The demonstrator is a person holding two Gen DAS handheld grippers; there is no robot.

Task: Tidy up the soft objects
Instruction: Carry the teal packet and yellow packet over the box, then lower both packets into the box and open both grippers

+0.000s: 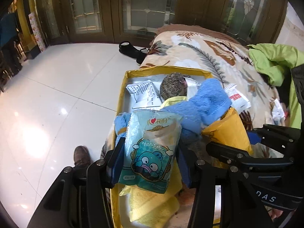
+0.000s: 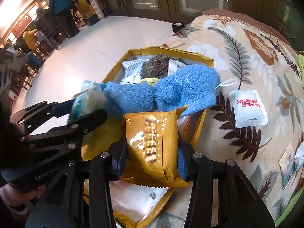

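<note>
My left gripper (image 1: 150, 157) is shut on a teal cartoon tissue pack (image 1: 152, 152) and holds it over the yellow box (image 1: 121, 95). It also shows at the left of the right wrist view (image 2: 83, 106). My right gripper (image 2: 152, 152) is shut on a yellow foil pack (image 2: 152, 144), also seen in the left wrist view (image 1: 228, 131), above the same box (image 2: 209, 58). In the box lie a blue towel (image 2: 171, 93), a grey knitted item (image 2: 157, 64), white packets (image 1: 142, 91) and a yellow cloth (image 1: 152, 205).
The box sits on a leaf-patterned blanket (image 2: 247, 57). A white packet with red print (image 2: 248, 108) and more packets (image 2: 290, 163) lie on it to the right. A green garment (image 1: 275, 60) lies far right. White tiled floor (image 1: 57, 95) to the left; people stand far off (image 2: 60, 1).
</note>
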